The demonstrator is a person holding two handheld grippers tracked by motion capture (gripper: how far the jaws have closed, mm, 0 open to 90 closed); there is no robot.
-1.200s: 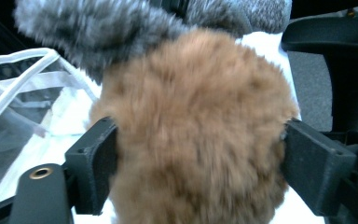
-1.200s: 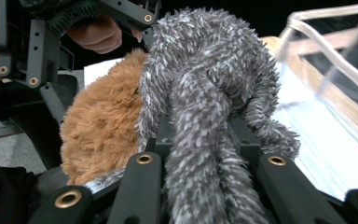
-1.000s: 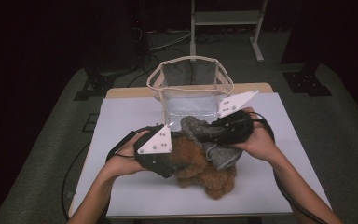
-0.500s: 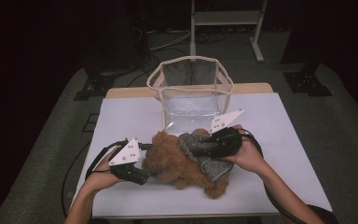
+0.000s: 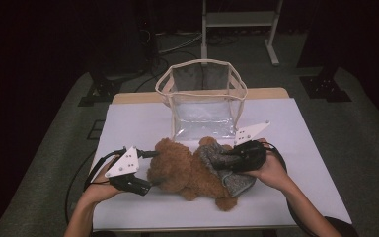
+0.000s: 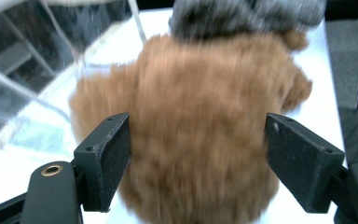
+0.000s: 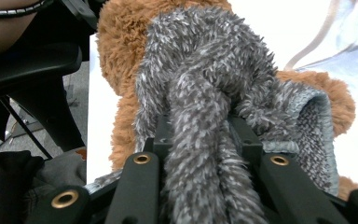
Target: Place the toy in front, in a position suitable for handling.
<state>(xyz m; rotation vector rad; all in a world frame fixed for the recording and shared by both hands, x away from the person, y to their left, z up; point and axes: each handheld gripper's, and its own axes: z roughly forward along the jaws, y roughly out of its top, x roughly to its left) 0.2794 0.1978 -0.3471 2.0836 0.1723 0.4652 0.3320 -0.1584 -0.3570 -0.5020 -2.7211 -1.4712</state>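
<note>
A brown teddy bear (image 5: 187, 170) lies on the white table (image 5: 306, 143), head to the left. A fuzzy grey garment (image 5: 227, 170) wraps its body. My right gripper (image 5: 219, 163) reaches in from the right and is shut on a bunched fold of the grey garment (image 7: 200, 93), which runs between its jaws. At the bear's head, my left gripper (image 5: 150, 169) points right. In the left gripper view its jaws stand wide apart around the blurred brown plush (image 6: 200, 116), without squeezing it, so my left gripper (image 6: 198, 158) is open.
A clear plastic bag with cream trim (image 5: 203, 64) stands upright and open just behind the bear. Dark floor surrounds the table, with a metal stand (image 5: 237, 19) farther back. Bare white table lies to the left, right and front of the bear.
The left gripper has moved left and down, off the bear's body to beside its head. The right gripper has sunk with the grey garment, and the bear now lies flatter on the table.
</note>
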